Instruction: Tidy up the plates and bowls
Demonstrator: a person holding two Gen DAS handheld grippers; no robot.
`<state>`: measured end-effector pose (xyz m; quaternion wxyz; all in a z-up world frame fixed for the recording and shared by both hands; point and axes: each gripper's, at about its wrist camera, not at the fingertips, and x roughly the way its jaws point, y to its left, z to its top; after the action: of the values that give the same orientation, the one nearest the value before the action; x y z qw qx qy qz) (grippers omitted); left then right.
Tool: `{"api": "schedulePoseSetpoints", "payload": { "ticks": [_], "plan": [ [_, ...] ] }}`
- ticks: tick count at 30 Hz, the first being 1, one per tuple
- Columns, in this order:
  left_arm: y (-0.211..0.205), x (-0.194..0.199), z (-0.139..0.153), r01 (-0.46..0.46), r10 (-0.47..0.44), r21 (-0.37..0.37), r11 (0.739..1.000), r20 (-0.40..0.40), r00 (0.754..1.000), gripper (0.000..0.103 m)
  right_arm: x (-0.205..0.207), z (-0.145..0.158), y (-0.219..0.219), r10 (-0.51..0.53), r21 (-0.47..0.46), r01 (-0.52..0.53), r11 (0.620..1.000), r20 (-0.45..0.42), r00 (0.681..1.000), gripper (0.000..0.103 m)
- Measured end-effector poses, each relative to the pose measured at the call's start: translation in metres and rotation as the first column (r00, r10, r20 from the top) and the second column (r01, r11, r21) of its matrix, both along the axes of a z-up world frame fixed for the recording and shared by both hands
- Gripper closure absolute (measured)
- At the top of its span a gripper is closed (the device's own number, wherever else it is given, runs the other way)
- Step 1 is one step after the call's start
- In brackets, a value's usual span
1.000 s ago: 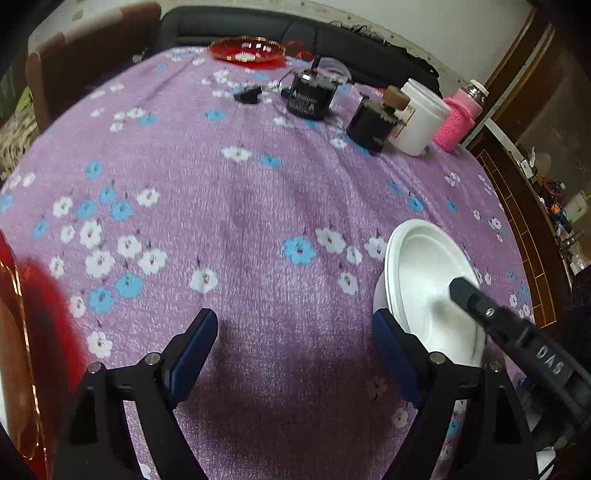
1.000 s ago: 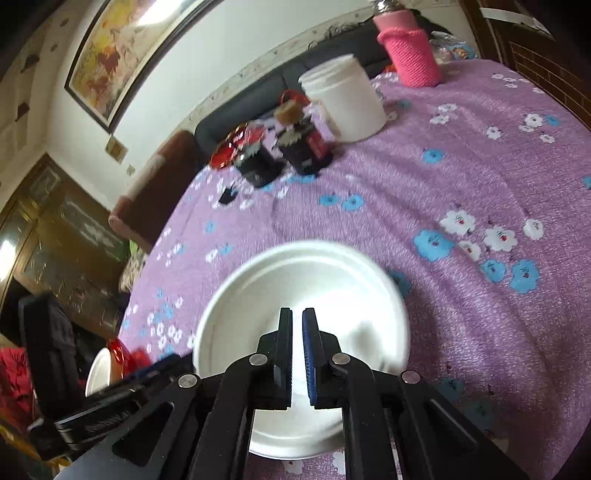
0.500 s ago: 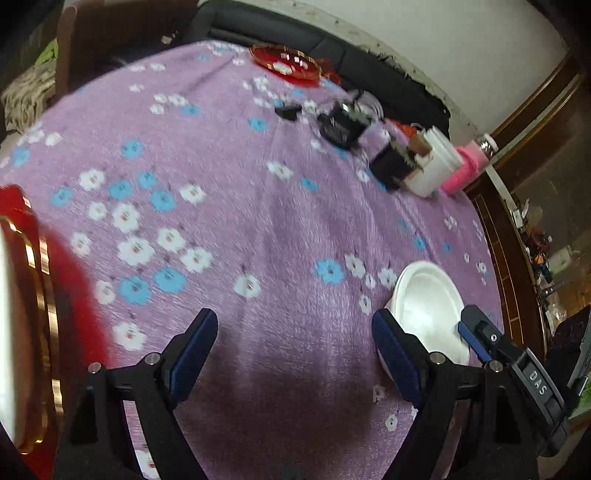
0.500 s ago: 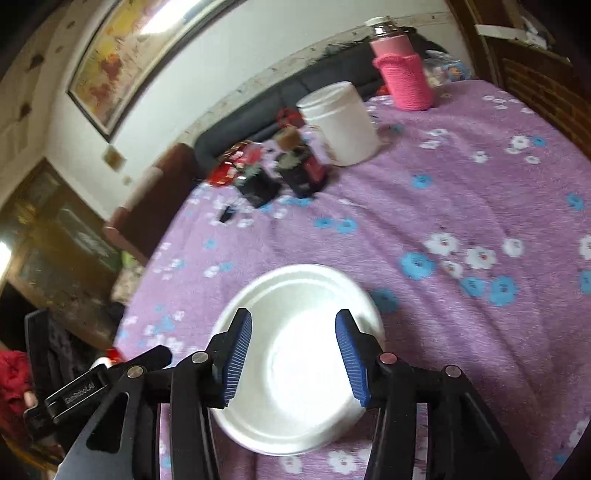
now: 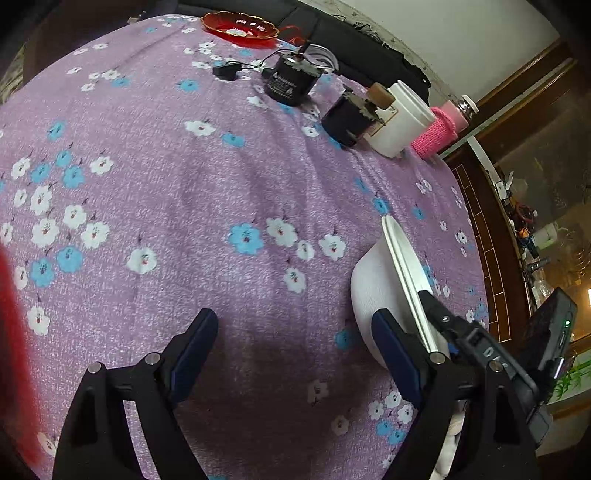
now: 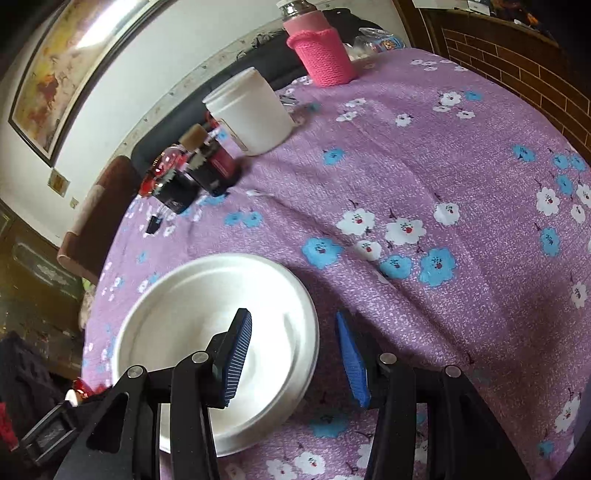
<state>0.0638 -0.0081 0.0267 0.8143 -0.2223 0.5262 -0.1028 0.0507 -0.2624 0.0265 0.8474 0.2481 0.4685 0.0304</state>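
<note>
Right gripper (image 6: 293, 354) spread wide over white bowl's (image 6: 192, 317) rim — one pad inside, one outside. Left gripper (image 5: 295, 349) spread, empty, above purple floral tablecloth (image 5: 221, 184). Bowl near table edge. Farther back — white jar (image 6: 251, 110), pink-sleeved bottle (image 6: 321, 55), red dish (image 5: 239, 27).

Only partial letters "DA" on the right gripper (image 5: 491, 354) body; black can (image 5: 286, 79) label too blurry.

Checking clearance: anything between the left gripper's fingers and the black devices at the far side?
Left wrist view: only bare flowered tablecloth lies between the left gripper and the black devices. The white bowl sits off to the right.
</note>
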Motion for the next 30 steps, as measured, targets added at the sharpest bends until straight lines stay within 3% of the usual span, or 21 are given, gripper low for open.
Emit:
{"api": "schedulePoseSetpoints", "payload": {
  "ticks": [6,15,18,20,21,22,23,24,27,30],
  "plan": [
    [-0.001,0.003,0.006,-0.004,0.005,-0.027,1.0,0.009,1.0,0.019,-0.001,0.0,0.001,0.007,-0.001,-0.007,1.0,-0.004,1.0,0.069],
    [-0.011,0.009,0.03,-0.014,0.015,-0.009,1.0,0.081,0.997,0.018,0.0,-0.003,0.0,0.017,0.038,-0.017,0.999,-0.011,1.0,0.067],
    [-0.001,-0.004,0.051,0.046,-0.034,-0.094,0.994,0.13,0.991,0.019,-0.006,0.011,-0.002,0.054,0.167,-0.071,0.983,0.106,0.993,0.067],
    [0.004,-0.018,0.064,0.102,-0.085,-0.074,0.992,0.197,0.977,0.018,-0.013,0.032,-0.005,0.122,0.317,-0.202,0.927,0.253,0.96,0.066],
    [0.008,-0.026,0.067,0.081,-0.079,0.0,0.997,0.22,0.972,0.018,-0.018,0.046,0.003,0.127,0.131,-0.163,0.978,0.243,0.962,0.065],
    [0.017,-0.034,0.067,0.002,-0.026,0.101,0.995,0.24,0.971,0.018,-0.018,0.046,0.003,0.127,0.131,-0.163,0.978,0.243,0.962,0.062],
    [0.026,-0.039,0.065,-0.043,0.011,0.124,0.991,0.247,0.969,0.018,-0.021,0.048,0.006,0.092,0.005,-0.095,0.995,0.237,0.967,0.061],
    [0.035,-0.041,0.061,-0.07,0.04,0.116,0.991,0.244,0.969,0.018,-0.022,0.046,0.005,0.058,-0.02,-0.055,0.998,0.229,0.972,0.061],
    [0.063,-0.036,0.044,-0.121,0.112,0.044,0.992,0.17,0.979,0.018,-0.02,0.034,-0.011,0.015,0.205,-0.059,0.977,0.208,0.978,0.061],
    [0.068,-0.032,0.037,-0.133,0.129,0.021,0.991,0.139,0.982,0.018,-0.023,0.037,-0.014,-0.012,0.17,-0.025,0.985,0.212,0.977,0.061]
  ]
}}
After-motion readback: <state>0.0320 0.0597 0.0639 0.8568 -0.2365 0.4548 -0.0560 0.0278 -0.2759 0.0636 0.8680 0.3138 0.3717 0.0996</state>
